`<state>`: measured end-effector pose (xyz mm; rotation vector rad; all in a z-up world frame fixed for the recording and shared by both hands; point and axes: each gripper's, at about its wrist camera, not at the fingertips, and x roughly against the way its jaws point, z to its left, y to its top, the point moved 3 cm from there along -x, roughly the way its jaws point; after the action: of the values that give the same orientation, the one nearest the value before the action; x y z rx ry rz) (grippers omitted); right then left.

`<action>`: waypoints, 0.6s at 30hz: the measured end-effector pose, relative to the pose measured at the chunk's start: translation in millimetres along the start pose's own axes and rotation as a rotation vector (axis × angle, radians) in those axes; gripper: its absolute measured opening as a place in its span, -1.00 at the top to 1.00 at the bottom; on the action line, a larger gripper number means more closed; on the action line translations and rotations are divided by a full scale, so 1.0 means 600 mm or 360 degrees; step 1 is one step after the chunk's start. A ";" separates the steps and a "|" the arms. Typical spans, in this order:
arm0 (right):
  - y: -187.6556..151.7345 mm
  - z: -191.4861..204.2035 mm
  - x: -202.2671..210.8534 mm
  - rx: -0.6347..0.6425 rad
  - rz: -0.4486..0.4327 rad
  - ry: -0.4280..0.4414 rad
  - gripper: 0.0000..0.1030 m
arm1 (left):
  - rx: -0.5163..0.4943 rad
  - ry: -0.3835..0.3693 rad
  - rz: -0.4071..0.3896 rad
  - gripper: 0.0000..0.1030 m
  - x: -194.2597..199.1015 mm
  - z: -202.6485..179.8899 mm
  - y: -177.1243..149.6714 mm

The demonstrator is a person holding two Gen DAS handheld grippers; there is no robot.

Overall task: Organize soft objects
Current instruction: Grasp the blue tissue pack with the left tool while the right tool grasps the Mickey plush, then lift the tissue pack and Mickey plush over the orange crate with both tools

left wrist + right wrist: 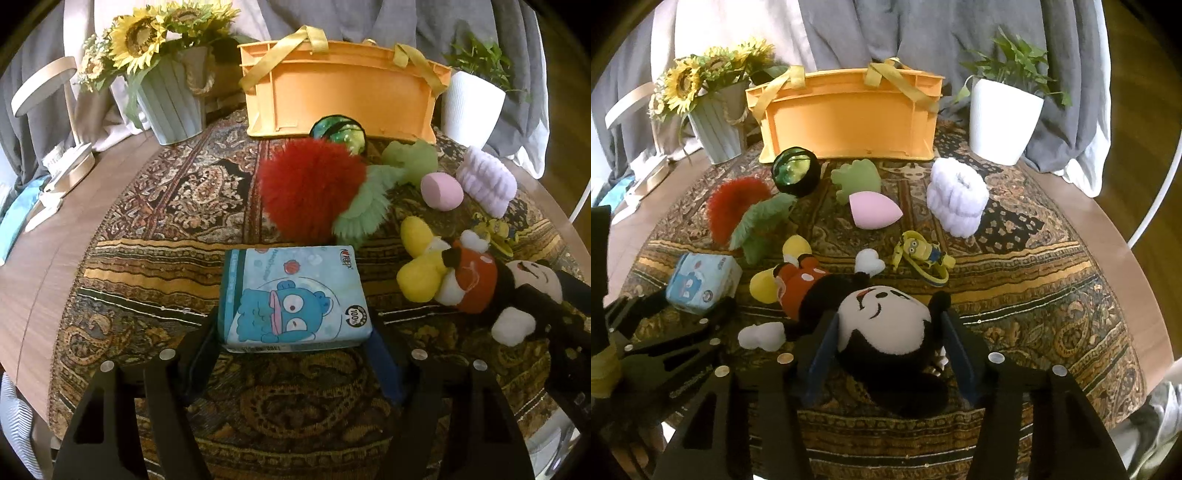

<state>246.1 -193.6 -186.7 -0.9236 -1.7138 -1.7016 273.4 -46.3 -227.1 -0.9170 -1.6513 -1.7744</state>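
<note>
left gripper (293, 332) is clamping the blue tissue pack (293, 297) by its near sides, right gripper (886, 343) is squeezing the mouse plush (882, 321) at the head; both seem bound for the orange crate (849, 122) waiting beyond.

Both wrist cameras looked steeply down from close above the tabletop (33, 280), facing the orange basket (343, 96) at frame top; both shared the scattered toys and flanking plant pots.
</note>
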 end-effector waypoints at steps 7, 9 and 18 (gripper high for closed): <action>-0.001 -0.005 0.008 -0.0004 0.0000 0.0043 -0.04 | 0.0008 -0.0020 -0.0034 -0.40 0.027 -0.007 0.004; -0.001 -0.008 0.011 -0.0021 -0.0001 0.0057 -0.03 | 0.0014 -0.0024 -0.0052 -0.40 0.036 -0.009 0.008; 0.027 -0.023 0.054 -0.0006 -0.0140 0.0046 -0.03 | 0.0015 -0.0031 -0.0190 -0.40 0.089 -0.019 0.047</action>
<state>237.7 -205.2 -150.5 -0.8325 -1.7562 -1.7659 260.6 -57.5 -167.9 -0.8500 -1.7582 -1.8396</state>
